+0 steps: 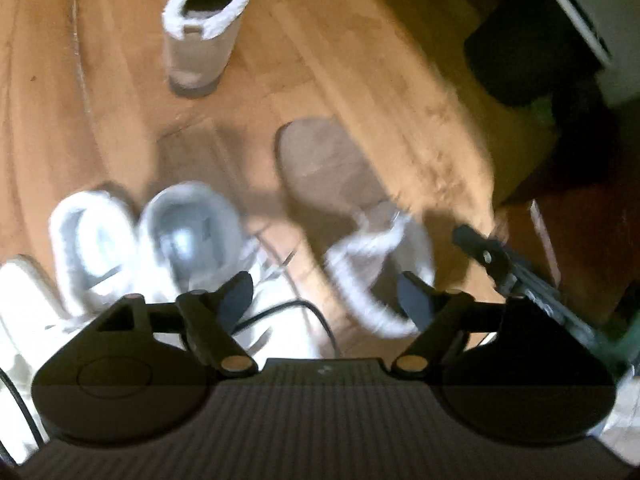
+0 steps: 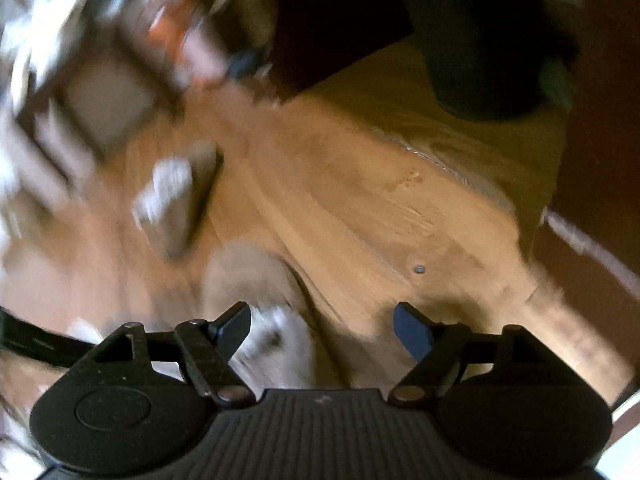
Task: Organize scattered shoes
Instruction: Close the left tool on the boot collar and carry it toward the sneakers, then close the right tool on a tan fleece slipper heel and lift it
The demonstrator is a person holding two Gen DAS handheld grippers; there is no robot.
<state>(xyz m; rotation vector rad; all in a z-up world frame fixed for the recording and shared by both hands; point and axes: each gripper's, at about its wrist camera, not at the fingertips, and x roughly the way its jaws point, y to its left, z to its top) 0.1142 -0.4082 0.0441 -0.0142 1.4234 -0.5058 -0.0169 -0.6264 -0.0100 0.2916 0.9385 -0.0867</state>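
Note:
A tan fleece-lined boot (image 1: 204, 28) stands upright on the wooden floor at the top of the left wrist view. A second tan boot (image 1: 332, 176) lies on its side in the middle, its white fleece collar (image 1: 372, 256) just beyond my left gripper (image 1: 326, 296), which is open with nothing between its fingers. Two white sneakers (image 1: 188, 232) sit side by side at the lower left. The right wrist view is blurred: my right gripper (image 2: 322, 324) is open over the floor, with a tan boot's fleece collar (image 2: 280, 340) beside its left finger. Another tan boot (image 2: 180, 200) lies farther off.
A dark round bin (image 1: 520, 52) stands at the upper right of the left wrist view, next to dark wooden furniture (image 1: 580, 220). A black cable (image 1: 304, 312) runs over the sneakers. In the right wrist view blurred clutter and a frame (image 2: 108, 100) fill the upper left.

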